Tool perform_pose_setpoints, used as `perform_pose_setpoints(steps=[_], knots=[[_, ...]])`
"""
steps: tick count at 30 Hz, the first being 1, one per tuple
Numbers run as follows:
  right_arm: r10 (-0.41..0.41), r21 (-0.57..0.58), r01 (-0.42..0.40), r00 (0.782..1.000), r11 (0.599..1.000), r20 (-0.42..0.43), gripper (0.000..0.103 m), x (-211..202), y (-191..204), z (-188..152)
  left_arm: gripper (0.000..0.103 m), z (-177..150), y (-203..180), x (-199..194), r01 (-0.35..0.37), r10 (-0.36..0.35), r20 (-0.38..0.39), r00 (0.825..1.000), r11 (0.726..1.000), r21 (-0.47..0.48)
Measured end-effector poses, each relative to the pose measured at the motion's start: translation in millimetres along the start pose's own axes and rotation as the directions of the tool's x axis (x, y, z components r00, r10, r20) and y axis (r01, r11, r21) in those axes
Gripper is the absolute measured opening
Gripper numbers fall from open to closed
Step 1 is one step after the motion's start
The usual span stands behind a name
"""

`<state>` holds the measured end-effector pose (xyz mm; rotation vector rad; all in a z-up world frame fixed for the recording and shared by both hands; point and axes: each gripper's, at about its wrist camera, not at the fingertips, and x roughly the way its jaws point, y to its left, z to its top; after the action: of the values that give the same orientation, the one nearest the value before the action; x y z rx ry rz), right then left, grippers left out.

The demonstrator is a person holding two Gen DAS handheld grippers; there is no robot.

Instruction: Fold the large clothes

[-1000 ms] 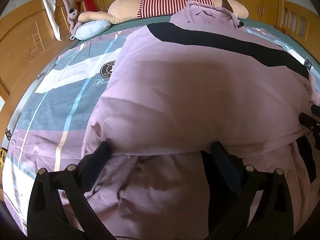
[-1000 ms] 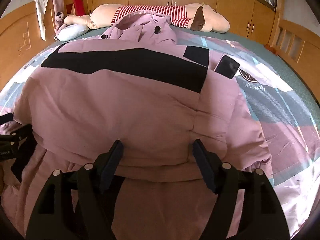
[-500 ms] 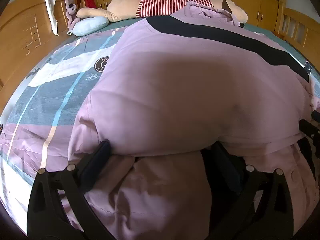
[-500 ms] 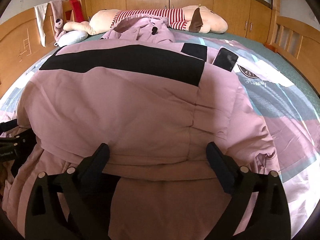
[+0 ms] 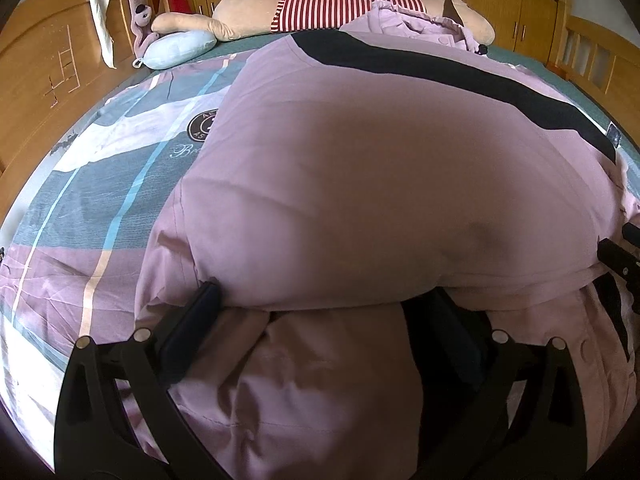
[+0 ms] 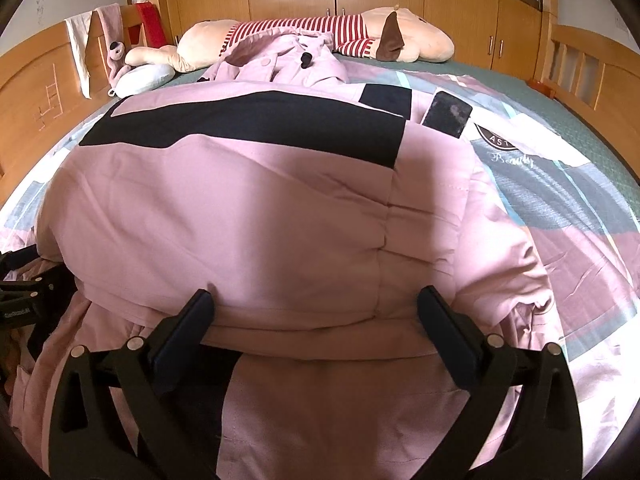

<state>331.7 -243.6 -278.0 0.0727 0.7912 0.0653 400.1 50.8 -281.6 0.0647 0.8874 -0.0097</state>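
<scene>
A large pink padded coat (image 5: 380, 184) with a black band across it lies on the bed, its lower part folded up over itself into a thick roll; it also fills the right wrist view (image 6: 248, 216). My left gripper (image 5: 320, 312) is open, its fingers spread wide under the fold's near left edge. My right gripper (image 6: 316, 312) is open, fingers spread against the fold's near right edge. The coat's hood (image 6: 280, 62) lies at the far end. Each gripper shows at the edge of the other's view.
The bed has a patchwork sheet (image 5: 100, 184) of grey, blue and pink. A striped plush toy (image 6: 320, 36) and a pale blue cushion (image 5: 178, 48) lie at the far side. Wooden bed boards (image 5: 48, 64) and wardrobes surround the bed.
Both grippers have pushed forward with the folded coat, which now bulges higher and closer. The right gripper's fingers have spread wider.
</scene>
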Motion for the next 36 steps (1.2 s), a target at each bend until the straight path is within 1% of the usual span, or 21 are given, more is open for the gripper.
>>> perform_pose_setpoints(steps=[6,10,13,15,19,20,22,24,25,27,28,29,30,31,33,35,36], knots=[[-0.011,-0.005,0.011,1.000,1.000,-0.012,0.102,3,0,0,0.101,-1,0,-1,0.003,-0.003,0.005,1.000,1.000,-0.002],[-0.018,-0.011,0.018,1.000,1.000,-0.014,0.102,3,1,1,0.101,-4,8,-5,0.053,-0.053,0.019,0.998,0.998,-0.020],[-0.022,-0.012,0.022,1.000,1.000,-0.017,0.102,4,1,1,0.101,-6,8,-8,0.056,-0.056,0.007,0.998,0.998,-0.014],[-0.023,-0.012,0.023,1.000,1.000,-0.019,0.102,5,1,1,0.101,-10,8,-16,0.057,-0.057,0.000,0.998,0.998,0.000],[-0.011,-0.003,0.011,1.000,1.000,-0.016,0.102,5,-1,1,0.101,-27,14,-40,0.069,-0.070,0.022,0.997,0.997,0.023],[-0.010,-0.003,0.010,1.000,1.000,-0.015,0.102,5,0,1,0.101,-29,15,-44,0.063,-0.063,0.018,0.998,0.998,0.026],[-0.012,-0.004,0.012,1.000,1.000,-0.017,0.102,5,0,2,0.101,-34,10,-50,0.000,-0.001,0.015,1.000,0.999,0.049],[-0.024,-0.012,0.024,1.000,1.000,-0.020,0.102,5,1,2,0.101,-36,2,-54,-0.071,0.070,0.017,0.997,0.995,0.074],[-0.027,-0.014,0.026,0.999,1.000,-0.020,0.102,5,2,2,0.101,-34,-3,-53,-0.102,0.102,0.007,0.995,0.990,0.092],[-0.029,-0.014,0.029,0.999,0.999,-0.020,0.102,4,2,2,0.101,-29,-6,-48,-0.132,0.137,-0.047,0.989,0.986,0.098],[-0.032,-0.015,0.032,0.999,0.999,-0.020,0.102,4,2,2,0.101,-25,-4,-48,-0.122,0.128,-0.088,0.988,0.990,0.072],[-0.036,-0.016,0.035,0.999,0.999,-0.018,0.102,3,3,1,0.101,-23,1,-51,-0.087,0.090,-0.107,0.990,0.996,0.029],[-0.041,-0.017,0.040,0.999,0.999,-0.018,0.102,3,3,1,0.101,-22,6,-55,-0.059,0.058,-0.108,0.992,0.998,-0.003],[-0.044,-0.019,0.044,0.999,0.999,-0.019,0.102,3,4,1,0.101,-20,15,-64,-0.018,0.014,-0.094,0.995,0.999,-0.048],[-0.046,-0.021,0.046,0.999,0.999,-0.022,0.102,3,4,1,0.101,-19,27,-83,0.022,-0.026,-0.035,0.999,0.995,-0.095],[-0.051,-0.023,0.051,0.998,0.998,-0.024,0.102,4,4,2,0.101,-13,37,-99,0.011,-0.007,0.035,0.999,0.994,-0.109],[-0.061,-0.027,0.060,0.998,0.998,-0.027,0.102,4,6,2,0.101,-11,40,-101,-0.002,0.007,0.046,0.999,0.994,-0.111]])
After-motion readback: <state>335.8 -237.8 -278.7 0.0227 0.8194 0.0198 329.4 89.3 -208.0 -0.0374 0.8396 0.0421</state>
